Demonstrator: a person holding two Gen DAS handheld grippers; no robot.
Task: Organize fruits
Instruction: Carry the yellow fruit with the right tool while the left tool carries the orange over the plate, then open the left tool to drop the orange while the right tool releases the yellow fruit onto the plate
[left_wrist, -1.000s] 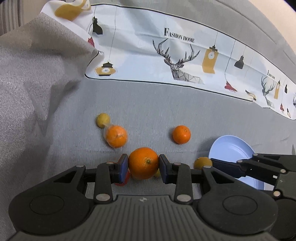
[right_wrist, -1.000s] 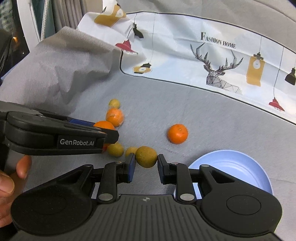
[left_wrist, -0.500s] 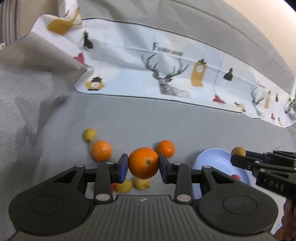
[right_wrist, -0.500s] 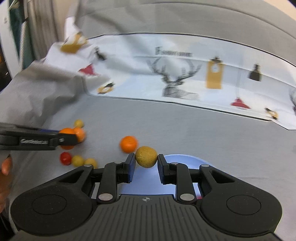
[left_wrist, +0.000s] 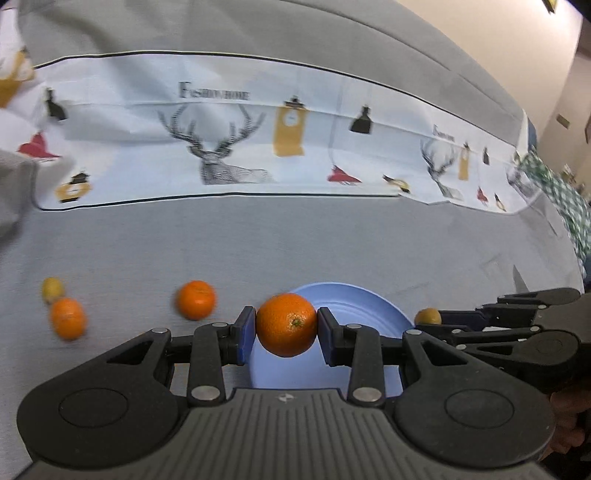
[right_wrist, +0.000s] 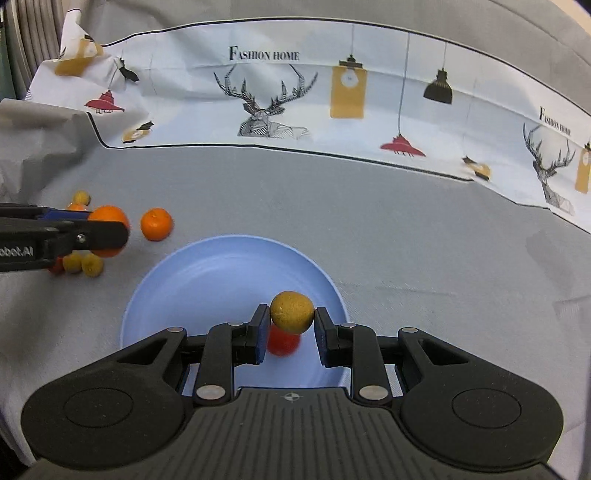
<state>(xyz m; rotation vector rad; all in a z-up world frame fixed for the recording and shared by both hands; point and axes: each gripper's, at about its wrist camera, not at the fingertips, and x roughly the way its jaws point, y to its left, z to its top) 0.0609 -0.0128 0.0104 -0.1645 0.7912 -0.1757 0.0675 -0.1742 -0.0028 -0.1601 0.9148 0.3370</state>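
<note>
Hiding behind the yellow-brown fruit (right_wrist: 291, 312), a red fruit (right_wrist: 282, 343) lies half-seen.

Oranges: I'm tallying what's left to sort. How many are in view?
3: one orange held in the left hand-held gripper, two on the grey cloth, at and. Others may be hidden.

I'm looking across a wide grey cloth (right_wrist: 424, 240) that covers the whole work surface, faintly creased on the right. Along its far side runs a white printed runner (right_wrist: 295, 92) with deer heads, hanging lamps and the words "Fashion Home", edged by a thin dark line. Its left end is crumpled up beside a rumpled fold of grey fabric (right_wrist: 40, 147). Far right, a green checked cloth (left_wrist: 565, 206), and behind it a plain cream wall (left_wrist: 517, 44). Pale curtain folds (right_wrist: 22, 37) hang top left.
</note>
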